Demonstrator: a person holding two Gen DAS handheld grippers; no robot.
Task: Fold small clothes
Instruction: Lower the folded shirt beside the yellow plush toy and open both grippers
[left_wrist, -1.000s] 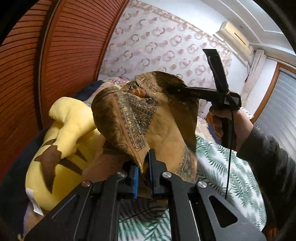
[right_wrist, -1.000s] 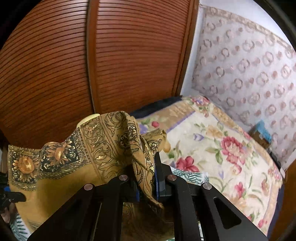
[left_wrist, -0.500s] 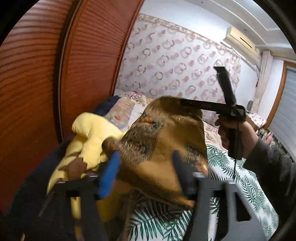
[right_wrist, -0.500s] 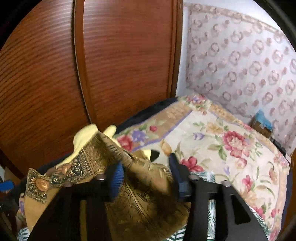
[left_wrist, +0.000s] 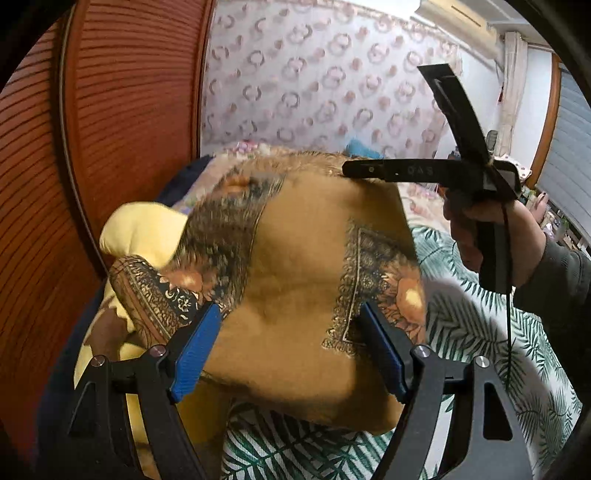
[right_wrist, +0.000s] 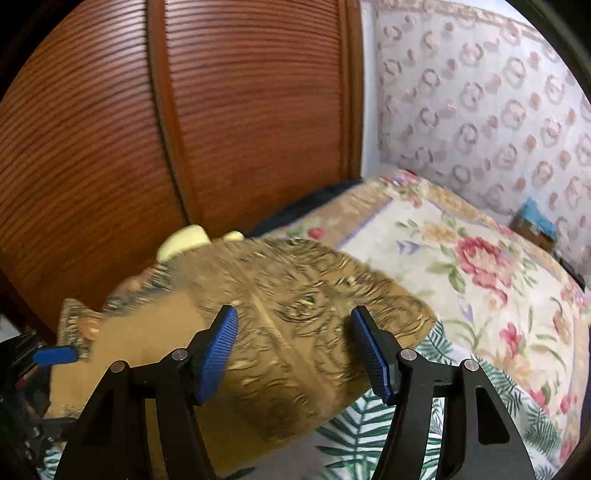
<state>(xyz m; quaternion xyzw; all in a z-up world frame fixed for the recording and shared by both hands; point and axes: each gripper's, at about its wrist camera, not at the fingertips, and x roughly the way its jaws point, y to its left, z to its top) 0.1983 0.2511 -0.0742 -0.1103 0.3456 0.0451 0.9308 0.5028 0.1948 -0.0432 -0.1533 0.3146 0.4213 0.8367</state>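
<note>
A mustard-gold cloth (left_wrist: 303, 280) with dark ornate borders lies spread and blurred over the bed, partly over a yellow plush toy (left_wrist: 144, 229). My left gripper (left_wrist: 288, 350) is open, its blue pads either side of the cloth's near edge, holding nothing. My right gripper (right_wrist: 299, 350) is open too, just above the same cloth (right_wrist: 280, 314). In the left wrist view the right gripper's black fingers (left_wrist: 402, 170) reach over the cloth's far edge, held by a hand (left_wrist: 487, 236).
A bedsheet with green leaf print (left_wrist: 476, 321) lies under the cloth, a floral quilt (right_wrist: 461, 258) beyond it. A slatted wooden wardrobe door (right_wrist: 240, 110) stands close at the left. A patterned wall (left_wrist: 314, 81) is behind the bed.
Both grippers were shut on the cloth, holding it up; they have opened and let go, and the cloth has dropped and spread over the bed and plush toy.
</note>
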